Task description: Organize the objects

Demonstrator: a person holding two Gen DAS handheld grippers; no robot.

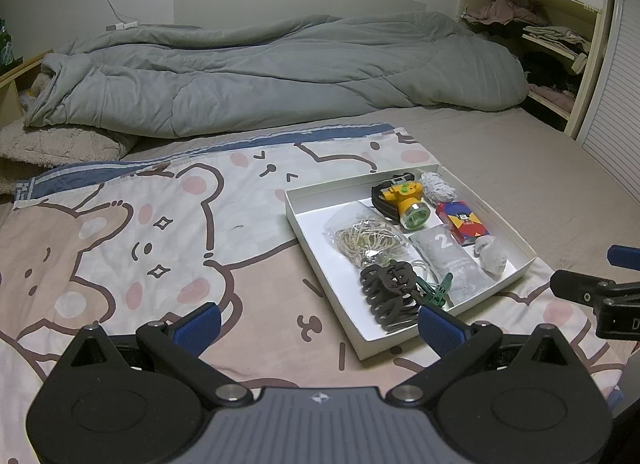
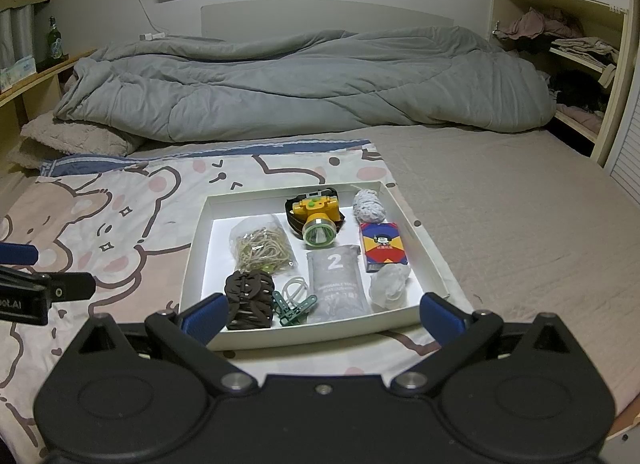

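A shallow white box [image 2: 416, 242] lies on the bed, holding a yellow headlamp [image 2: 316, 215] at the far middle, a bag of rubber bands [image 2: 262, 250] left, a brown hair claw [image 2: 250, 300] and green clip [image 2: 294, 310] near, a grey pouch [image 2: 340, 280] in the centre, a red card box [image 2: 382, 248] right.

Ahead of the right gripper [image 2: 320, 318] — a matt white cardboard tray [image 2: 296, 338], glossy yellow plastic headlamp [image 2: 316, 215], crinkled clear bag [image 2: 262, 248] — on soft printed cloth [image 2: 120, 215].
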